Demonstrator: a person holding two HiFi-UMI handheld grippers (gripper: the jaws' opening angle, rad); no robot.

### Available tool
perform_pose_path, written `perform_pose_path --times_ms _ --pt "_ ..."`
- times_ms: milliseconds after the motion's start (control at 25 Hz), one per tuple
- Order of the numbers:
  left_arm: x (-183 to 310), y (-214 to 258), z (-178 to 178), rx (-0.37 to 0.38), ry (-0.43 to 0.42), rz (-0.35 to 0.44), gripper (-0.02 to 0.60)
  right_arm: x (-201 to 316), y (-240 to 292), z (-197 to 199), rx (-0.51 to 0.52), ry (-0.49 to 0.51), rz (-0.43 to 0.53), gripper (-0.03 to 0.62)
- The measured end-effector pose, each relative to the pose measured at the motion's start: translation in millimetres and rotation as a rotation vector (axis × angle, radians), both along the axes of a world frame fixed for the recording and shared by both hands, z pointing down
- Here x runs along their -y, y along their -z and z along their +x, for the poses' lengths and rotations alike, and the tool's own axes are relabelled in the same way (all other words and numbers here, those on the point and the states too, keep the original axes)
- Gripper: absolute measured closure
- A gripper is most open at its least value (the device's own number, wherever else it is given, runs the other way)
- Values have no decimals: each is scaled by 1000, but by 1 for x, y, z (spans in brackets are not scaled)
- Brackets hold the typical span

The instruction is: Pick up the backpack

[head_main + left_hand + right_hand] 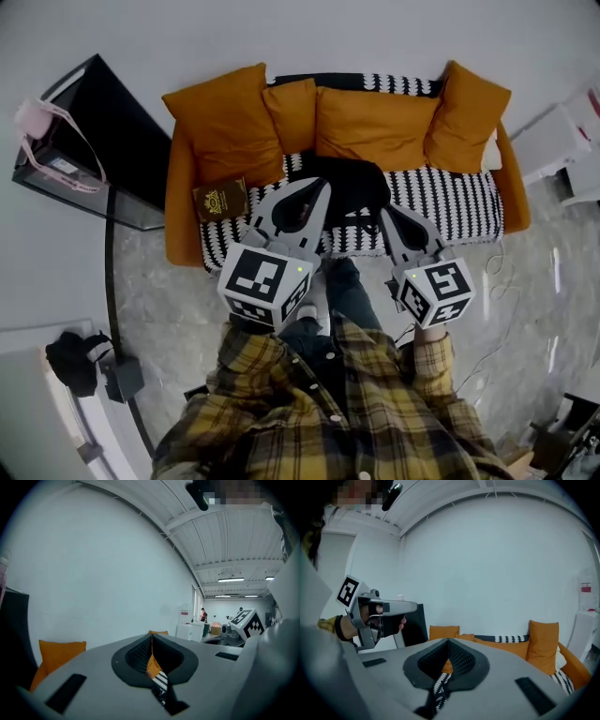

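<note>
A black backpack [349,184] lies on the striped seat of an orange sofa [178,216], in front of the orange cushions [373,124]. My left gripper [317,189] is shut and empty, its tip just left of the backpack. My right gripper [390,214] is also shut and empty, at the backpack's near right edge. In the left gripper view the closed jaws [151,638] point over the sofa toward the wall. In the right gripper view the closed jaws [448,642] face the cushions, with the left gripper [412,605] at the left. The backpack is hidden in both gripper views.
A brown book [220,199] lies on the sofa's left end. A black cabinet [112,141] with a pink strap [42,117] stands at the left. White furniture [562,141] stands right of the sofa. Cables [489,272] and a black bag [73,361] lie on the floor.
</note>
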State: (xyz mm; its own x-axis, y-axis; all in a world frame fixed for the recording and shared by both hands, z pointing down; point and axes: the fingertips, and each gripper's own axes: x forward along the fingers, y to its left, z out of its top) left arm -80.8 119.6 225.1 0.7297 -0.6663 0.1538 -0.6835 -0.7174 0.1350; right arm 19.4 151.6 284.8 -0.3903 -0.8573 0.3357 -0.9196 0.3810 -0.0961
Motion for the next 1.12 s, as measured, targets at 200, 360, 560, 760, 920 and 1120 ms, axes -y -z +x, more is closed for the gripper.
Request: perform_pose_path --times_ms 200,360,560,760,920,1120 --pt "55 -4 33 27 38 -18 558 57 -6 32 15 45 -28 577" --pt "100 1 57 37 85 -27 558 102 -2 57 24 95 -45 577" --pt "139 6 80 45 142 -23 558 147 2 80 22 162 -45 577" --pt "166 7 88 61 207 -21 558 180 2 89 32 225 -44 577" --pt "180 3 85 75 260 -28 558 199 -2 88 44 270 -49 577" --pt "190 -3 77 96 296 -39 558 214 -6 83 57 291 -58 577"
